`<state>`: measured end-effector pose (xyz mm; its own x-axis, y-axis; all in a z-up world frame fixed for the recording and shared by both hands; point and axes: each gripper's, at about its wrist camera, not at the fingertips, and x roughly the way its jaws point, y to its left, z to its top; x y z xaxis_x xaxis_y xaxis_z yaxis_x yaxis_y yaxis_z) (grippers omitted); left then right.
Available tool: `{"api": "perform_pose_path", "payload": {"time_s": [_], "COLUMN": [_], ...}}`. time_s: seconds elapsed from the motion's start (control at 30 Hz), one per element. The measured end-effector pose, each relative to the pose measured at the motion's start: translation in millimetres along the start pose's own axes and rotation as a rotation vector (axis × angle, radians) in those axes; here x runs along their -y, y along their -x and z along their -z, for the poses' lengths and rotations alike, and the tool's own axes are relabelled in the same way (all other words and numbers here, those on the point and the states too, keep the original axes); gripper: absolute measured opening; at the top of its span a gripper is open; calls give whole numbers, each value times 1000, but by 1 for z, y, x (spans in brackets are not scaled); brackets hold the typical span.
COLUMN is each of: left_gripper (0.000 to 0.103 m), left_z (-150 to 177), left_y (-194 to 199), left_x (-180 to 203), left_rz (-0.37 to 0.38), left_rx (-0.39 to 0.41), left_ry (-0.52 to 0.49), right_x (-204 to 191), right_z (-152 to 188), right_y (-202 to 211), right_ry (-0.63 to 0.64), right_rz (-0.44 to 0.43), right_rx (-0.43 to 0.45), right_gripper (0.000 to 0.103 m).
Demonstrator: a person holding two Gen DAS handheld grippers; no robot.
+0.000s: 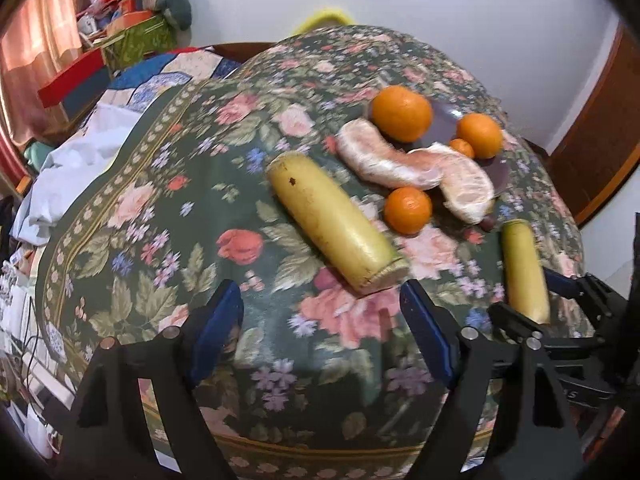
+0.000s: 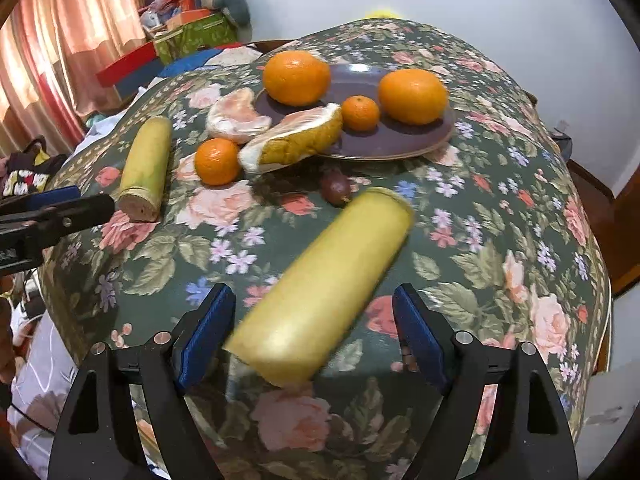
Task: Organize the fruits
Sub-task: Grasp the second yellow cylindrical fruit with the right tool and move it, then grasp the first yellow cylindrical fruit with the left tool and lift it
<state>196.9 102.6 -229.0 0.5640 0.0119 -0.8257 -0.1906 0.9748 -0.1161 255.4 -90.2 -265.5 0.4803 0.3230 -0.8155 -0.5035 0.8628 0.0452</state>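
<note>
While two yellow-green stalk pieces lie on the flowered cloth, both tongs stand wide, holding nothing.
Left stalk lies before the left gripper; right stalk lies between the right gripper pads, untouched; the plate sits behind, bare cloth rightward.

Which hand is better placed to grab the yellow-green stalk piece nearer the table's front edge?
Right. Its open tongs already straddle that yellow-green stalk piece; the left tongs sit short of the other stalk piece.
</note>
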Motion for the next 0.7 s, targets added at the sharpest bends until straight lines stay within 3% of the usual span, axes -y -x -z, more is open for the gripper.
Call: {"api": "perform_pose_path", "payload": {"time_s": [0.2,0.5,0.7], "left_gripper": [83,83,71], "left_z": [-12,-19,-13], "left_y": [-13,-42,-38], "left_x": [25,31,18], "left_rz": [16,-23,-21], "left_rx": [-2,-20,-6], "left_ry": [-41,1,-7], "right_x": [9,32,45], "right_z": [3,9,12], "right_y": [7,13,17], "right_ry": [-13,-61,-95], "right_rz": [-10,-12,-19], "right_rx": [15,23,25], "right_gripper": [75,63,58]}}
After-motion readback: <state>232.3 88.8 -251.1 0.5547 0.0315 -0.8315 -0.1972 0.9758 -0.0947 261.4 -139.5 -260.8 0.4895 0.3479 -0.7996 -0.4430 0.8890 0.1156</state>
